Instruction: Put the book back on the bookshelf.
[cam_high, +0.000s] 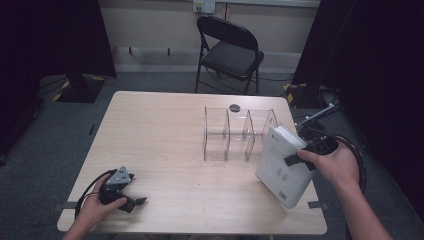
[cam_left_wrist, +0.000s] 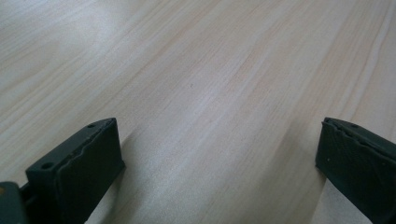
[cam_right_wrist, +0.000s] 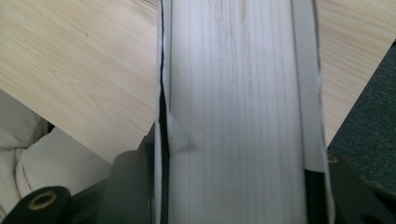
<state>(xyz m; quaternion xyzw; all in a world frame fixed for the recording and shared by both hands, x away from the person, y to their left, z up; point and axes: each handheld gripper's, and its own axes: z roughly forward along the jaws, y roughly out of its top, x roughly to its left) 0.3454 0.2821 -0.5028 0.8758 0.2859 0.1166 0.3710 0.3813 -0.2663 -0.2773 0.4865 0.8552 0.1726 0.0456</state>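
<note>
A thick white book (cam_high: 282, 165) stands tilted over the table's right front corner, with my right gripper (cam_high: 300, 157) shut on it. In the right gripper view the book's page edge (cam_right_wrist: 233, 93) runs up between the two black jaws, which press on its covers; my right gripper (cam_right_wrist: 233, 186) holds it above the table edge. My left gripper (cam_high: 136, 192) rests on the table at the front left, in the person's hand. In the left gripper view its jaws stand wide apart, so my left gripper (cam_left_wrist: 219, 158) is open over bare wood.
A clear acrylic divider rack (cam_high: 235, 132) with upright slots stands on the wooden table (cam_high: 160, 130), just left of the book. A small dark disc (cam_high: 234, 107) lies behind it. A black folding chair (cam_high: 230, 50) stands beyond the table.
</note>
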